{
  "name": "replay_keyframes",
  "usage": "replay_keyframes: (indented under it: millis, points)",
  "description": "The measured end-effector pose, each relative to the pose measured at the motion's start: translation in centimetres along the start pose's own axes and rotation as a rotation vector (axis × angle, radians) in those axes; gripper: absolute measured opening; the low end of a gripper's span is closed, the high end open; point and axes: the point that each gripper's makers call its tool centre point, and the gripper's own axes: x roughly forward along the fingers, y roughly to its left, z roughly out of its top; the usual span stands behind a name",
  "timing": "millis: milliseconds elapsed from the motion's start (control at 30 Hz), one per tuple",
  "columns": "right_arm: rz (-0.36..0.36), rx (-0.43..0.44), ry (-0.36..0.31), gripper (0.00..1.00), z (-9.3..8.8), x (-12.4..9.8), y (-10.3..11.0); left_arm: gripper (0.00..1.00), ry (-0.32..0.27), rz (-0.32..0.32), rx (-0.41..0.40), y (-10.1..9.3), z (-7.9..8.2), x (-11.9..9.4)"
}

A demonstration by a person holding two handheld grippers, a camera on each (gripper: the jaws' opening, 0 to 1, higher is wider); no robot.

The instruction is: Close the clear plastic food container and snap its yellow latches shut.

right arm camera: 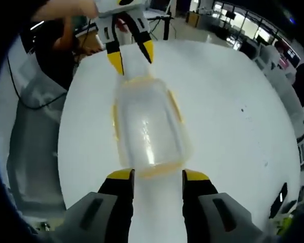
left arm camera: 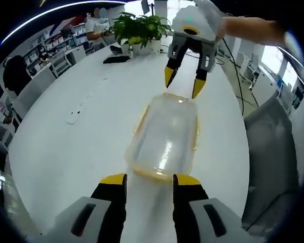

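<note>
Between the 2 open, empty grippers, left gripper (left arm camera: 149, 181) and right gripper (right arm camera: 154, 176) facing each other, the clear container (left arm camera: 164, 137) lies lidded on the white table (left arm camera: 81, 136), so pressing its yellow latches (right arm camera: 175, 105) shut likely comes next.

The food container (left arm camera: 164, 139) is clear plastic with yellow latches (left arm camera: 196, 132) and a yellow rim. It sits on a white table (left arm camera: 81, 131). Both the left gripper (left arm camera: 149, 180) and the right gripper (right arm camera: 158, 175) have yellow tips on black-and-grey jaws. The potted plant (left arm camera: 139, 28) is green in white pots.
</note>
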Motion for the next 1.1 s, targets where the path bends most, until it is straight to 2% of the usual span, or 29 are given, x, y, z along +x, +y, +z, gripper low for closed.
replay_keyframes:
  millis: [133, 300, 400, 567, 767, 933, 1100]
  points:
    - [-0.023, 0.065, -0.048, 0.32, 0.0, -0.1, 0.1, 0.29, -0.009, 0.027, -0.017, -0.5, 0.1, 0.3]
    - [-0.063, 0.091, -0.065, 0.31, -0.5, -0.1, 0.1, 0.28, -0.038, 0.075, -0.134, -0.4, -0.1, 0.7]
    - [-0.076, 0.141, -0.107, 0.3, -0.1, 0.1, 0.2, 0.27, -0.035, 0.109, -0.167, -0.2, -0.6, 0.9]
    - [-0.109, 0.179, -0.148, 0.24, 0.5, 0.4, -0.1, 0.28, -0.052, 0.148, -0.227, 0.0, -0.7, 1.2]
    - [-0.119, 0.213, -0.164, 0.25, 0.6, 0.9, -0.1, 0.27, -0.082, 0.164, -0.325, -0.1, -1.0, 1.9]
    - [-0.125, 0.277, -0.199, 0.28, 0.3, 1.3, 0.0, 0.24, -0.105, 0.171, -0.4, 0.0, -1.5, 2.4]
    - [-0.147, 0.343, -0.23, 0.27, 0.0, 1.5, -0.2, 0.23, -0.144, 0.182, -0.511, -0.3, -1.8, 2.5]
